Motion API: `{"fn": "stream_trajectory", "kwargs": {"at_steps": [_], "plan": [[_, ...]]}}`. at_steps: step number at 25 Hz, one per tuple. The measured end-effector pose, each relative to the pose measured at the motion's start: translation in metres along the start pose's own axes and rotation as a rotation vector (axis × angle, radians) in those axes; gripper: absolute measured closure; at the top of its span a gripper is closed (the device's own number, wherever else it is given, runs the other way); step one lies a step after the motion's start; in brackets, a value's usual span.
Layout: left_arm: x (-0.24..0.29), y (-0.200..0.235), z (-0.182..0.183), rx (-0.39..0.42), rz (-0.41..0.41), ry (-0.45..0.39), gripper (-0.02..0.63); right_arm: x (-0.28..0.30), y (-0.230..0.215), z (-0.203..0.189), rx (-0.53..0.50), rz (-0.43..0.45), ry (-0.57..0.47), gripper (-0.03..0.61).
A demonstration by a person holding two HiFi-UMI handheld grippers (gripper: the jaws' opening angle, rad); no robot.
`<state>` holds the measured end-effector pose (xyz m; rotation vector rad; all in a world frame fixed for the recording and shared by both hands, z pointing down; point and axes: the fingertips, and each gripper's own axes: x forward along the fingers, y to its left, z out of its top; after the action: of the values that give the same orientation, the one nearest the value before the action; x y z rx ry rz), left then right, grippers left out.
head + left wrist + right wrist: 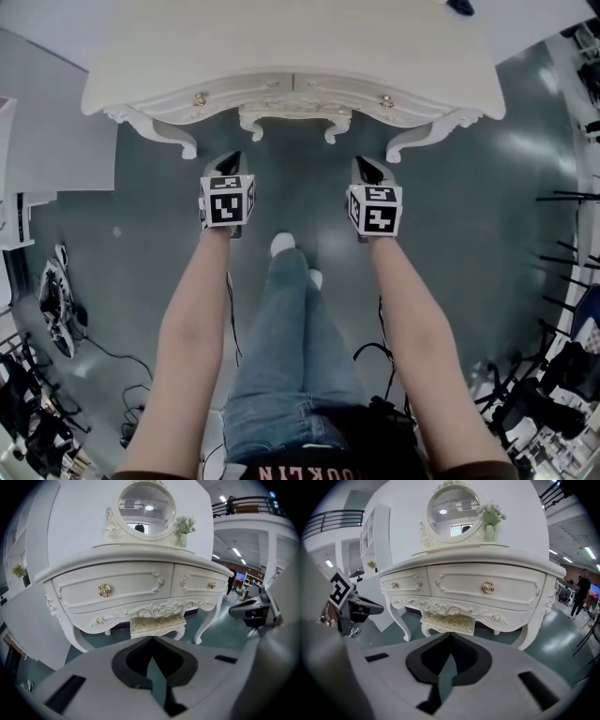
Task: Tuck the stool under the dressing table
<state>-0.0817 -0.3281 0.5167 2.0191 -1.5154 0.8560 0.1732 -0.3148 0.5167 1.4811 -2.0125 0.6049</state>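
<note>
The white carved dressing table (281,56) stands ahead of me, with a round mirror (146,506) and brass drawer knobs. The cream stool (294,117) sits beneath its middle, between the curved legs, with only the front edge showing from above. The stool's patterned seat (157,624) (447,623) shows under the apron in both gripper views. My left gripper (228,166) (151,639) and right gripper (369,170) (450,633) hover side by side in front of the table, apart from the stool. Both are shut with nothing between the jaws.
My legs and white shoes (283,246) stand between the arms on the teal floor (469,216). Cables and gear (54,309) lie at the left, dark racks (562,234) at the right. A white cabinet (14,202) stands left of the table.
</note>
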Motion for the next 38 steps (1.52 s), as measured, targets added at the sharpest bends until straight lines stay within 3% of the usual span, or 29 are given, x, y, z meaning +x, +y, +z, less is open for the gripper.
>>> {"fn": "stream_trajectory", "kwargs": {"at_steps": [10,20,29,38], "plan": [[-0.072,-0.009,0.063,-0.027,-0.018,-0.103,0.609,-0.062,0.022,0.071,-0.025,0.043,-0.079,0.58],[-0.154,-0.027,0.122,0.059,-0.033,-0.269,0.609,-0.142,0.034,0.135,-0.091,0.107,-0.238,0.58],[-0.224,-0.02,0.198,0.096,-0.018,-0.474,0.609,-0.223,0.031,0.221,-0.149,0.104,-0.45,0.58],[-0.3,-0.028,0.26,0.119,-0.025,-0.703,0.609,-0.298,0.04,0.281,-0.258,0.096,-0.627,0.58]]}}
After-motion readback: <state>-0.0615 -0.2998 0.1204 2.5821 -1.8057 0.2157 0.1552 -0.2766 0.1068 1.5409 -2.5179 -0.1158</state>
